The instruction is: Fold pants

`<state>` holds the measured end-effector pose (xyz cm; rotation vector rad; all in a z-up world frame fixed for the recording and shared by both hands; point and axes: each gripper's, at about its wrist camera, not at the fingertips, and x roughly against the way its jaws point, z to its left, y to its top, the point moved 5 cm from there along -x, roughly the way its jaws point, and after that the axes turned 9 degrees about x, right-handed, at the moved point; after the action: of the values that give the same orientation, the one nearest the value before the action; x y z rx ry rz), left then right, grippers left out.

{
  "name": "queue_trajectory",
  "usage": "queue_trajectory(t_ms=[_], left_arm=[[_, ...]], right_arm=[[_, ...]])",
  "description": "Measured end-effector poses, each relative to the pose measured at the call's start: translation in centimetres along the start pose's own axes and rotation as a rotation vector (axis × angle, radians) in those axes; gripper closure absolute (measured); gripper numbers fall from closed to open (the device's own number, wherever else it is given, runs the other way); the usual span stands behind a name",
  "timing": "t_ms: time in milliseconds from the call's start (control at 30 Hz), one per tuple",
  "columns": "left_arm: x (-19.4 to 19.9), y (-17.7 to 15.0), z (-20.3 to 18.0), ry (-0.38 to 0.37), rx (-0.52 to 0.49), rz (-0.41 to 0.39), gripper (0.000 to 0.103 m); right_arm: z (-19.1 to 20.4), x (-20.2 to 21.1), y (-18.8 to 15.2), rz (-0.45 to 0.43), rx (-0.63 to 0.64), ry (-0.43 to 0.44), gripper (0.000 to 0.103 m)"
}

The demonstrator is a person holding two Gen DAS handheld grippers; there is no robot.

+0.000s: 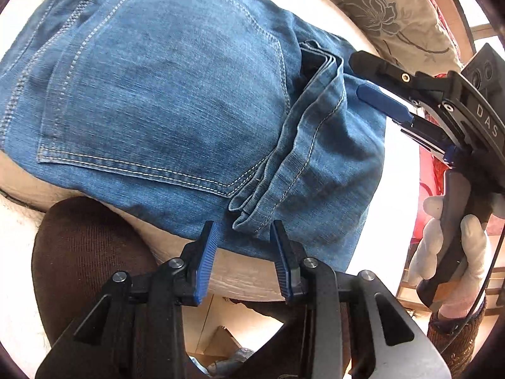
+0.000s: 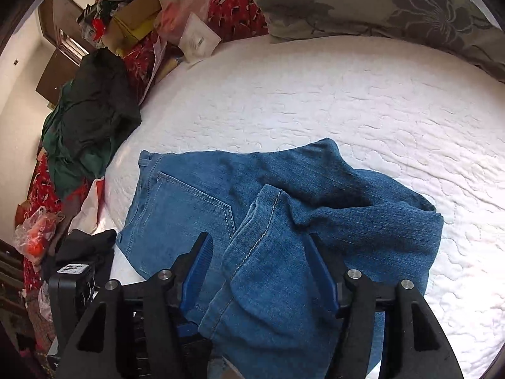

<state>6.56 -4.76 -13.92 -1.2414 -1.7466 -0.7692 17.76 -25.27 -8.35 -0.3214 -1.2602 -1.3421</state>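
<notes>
Blue jeans [image 1: 176, 94] lie folded on the white quilted bed, back pocket up, with the leg hems [image 1: 284, 170] bunched on top near the bed's edge. My left gripper [image 1: 243, 237] is open and empty, just short of the hem bundle. My right gripper [image 1: 355, 75] comes in from the right, open, its fingers over the jeans' far edge. In the right wrist view the jeans [image 2: 284, 208] lie in a folded heap, and denim sits between the open right gripper's [image 2: 258, 249] fingers without being pinched.
A floral pillow [image 1: 394, 9] lies beyond the jeans. A dark brown cushion [image 1: 82, 252] sits at the bed's near edge. In the right wrist view a dark green garment [image 2: 85, 126], boxes and bags [image 2: 151, 22] crowd the left; white mattress [image 2: 347, 94] stretches behind.
</notes>
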Motion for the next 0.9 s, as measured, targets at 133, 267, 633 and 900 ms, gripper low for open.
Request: queue_trajectory(t_ms=[133,267,633,900], left_arm=[[3.4,1.0,3.7,-0.047,0.07,-0.082,0.071],[7.0,2.4,9.5,-0.109,0.253,-0.159,0.071],[7.6,3.7,21.7,-0.404,0.744,-0.173,0.045],[5.5,4.9,19.9,-0.543,0.809,-0.138,0.043]], right_arm=[[1.1,0.7,0.8,-0.001,-0.011,-0.003,0.04],[3.2,-0.2,2.3,0.011,0.0,0.004,0.039],[11.6,-8.0,8.7,0.113,0.191,0.007,0.034],[16.5,-14.7,11.0,0.226,0.387,-0.033,0.031]])
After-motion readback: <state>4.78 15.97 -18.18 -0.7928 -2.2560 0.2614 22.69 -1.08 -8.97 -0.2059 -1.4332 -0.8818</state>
